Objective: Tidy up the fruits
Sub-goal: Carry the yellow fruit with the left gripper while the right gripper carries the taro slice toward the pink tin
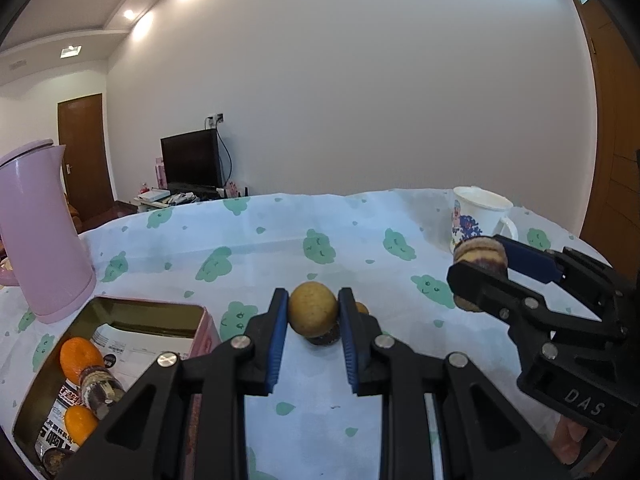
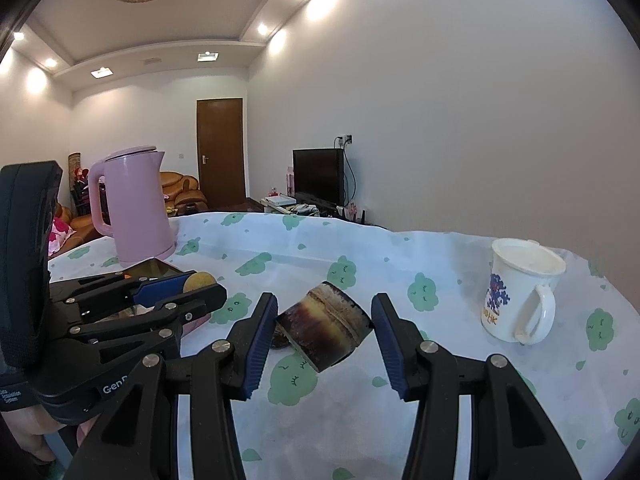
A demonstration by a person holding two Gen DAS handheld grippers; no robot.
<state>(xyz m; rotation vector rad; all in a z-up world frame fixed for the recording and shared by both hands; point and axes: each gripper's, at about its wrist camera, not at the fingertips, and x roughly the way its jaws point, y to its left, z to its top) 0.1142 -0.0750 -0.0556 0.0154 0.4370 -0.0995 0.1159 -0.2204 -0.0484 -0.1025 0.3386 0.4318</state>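
My left gripper [image 1: 313, 300] is shut on a round yellow-brown fruit [image 1: 313, 309], held a little above the cloth-covered table [image 1: 280, 248]. A dark piece [image 1: 326, 338] lies on the cloth just under it, and a small orange-brown fruit [image 1: 362, 308] peeks out behind the right finger. My right gripper [image 2: 324, 312] is shut on a short dark-and-yellow sugarcane section [image 2: 326, 326], tilted between the blue pads. In the left wrist view that cane section [image 1: 480, 256] shows in the right gripper [image 1: 478, 270] at the right. A pink tin [image 1: 148, 305] at lower left holds two oranges [image 1: 80, 360] and a cane piece [image 1: 100, 390].
A tall pink kettle [image 1: 44, 232] stands behind the tin at the far left. A white mug [image 2: 520, 296] with a blue print stands at the far right of the table. The floral cloth runs to a rounded far edge, with a wall behind.
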